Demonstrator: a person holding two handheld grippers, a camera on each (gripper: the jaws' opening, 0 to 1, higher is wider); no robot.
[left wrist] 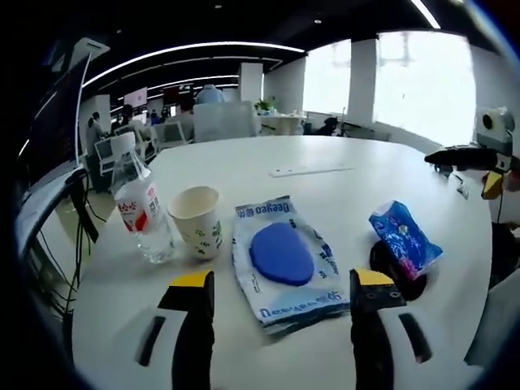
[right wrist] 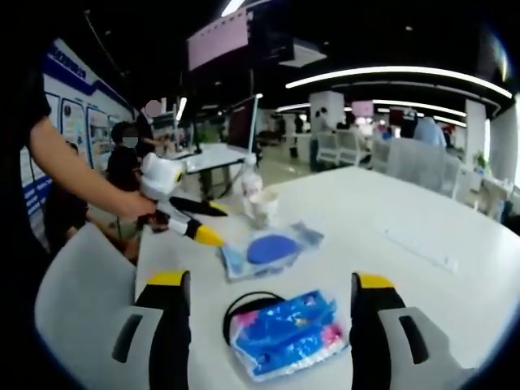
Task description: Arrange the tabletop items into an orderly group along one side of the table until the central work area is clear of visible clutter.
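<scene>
My left gripper (left wrist: 283, 284) is open just short of a clear pouch with a blue oval pad (left wrist: 282, 258) lying flat on the white table (left wrist: 325, 191). Left of the pouch stand a paper cup (left wrist: 197, 220) and a water bottle (left wrist: 141, 203) with a red label. To the right a blue snack pack (left wrist: 405, 238) rests on a black round ring (left wrist: 396, 268). My right gripper (right wrist: 272, 294) is open above that blue snack pack (right wrist: 285, 331). Beyond it lie the pouch (right wrist: 270, 249), the cup (right wrist: 262, 208) and the bottle (right wrist: 250, 183). The left gripper (right wrist: 195, 221) shows at the pouch's edge.
A long white strip (left wrist: 311, 171) lies further back on the table, seen also as a strip (right wrist: 413, 244) at the right. The right gripper (left wrist: 475, 158) shows at the table's right edge. A white chair back (right wrist: 85, 309) is at the near edge. Desks, chairs and people fill the office behind.
</scene>
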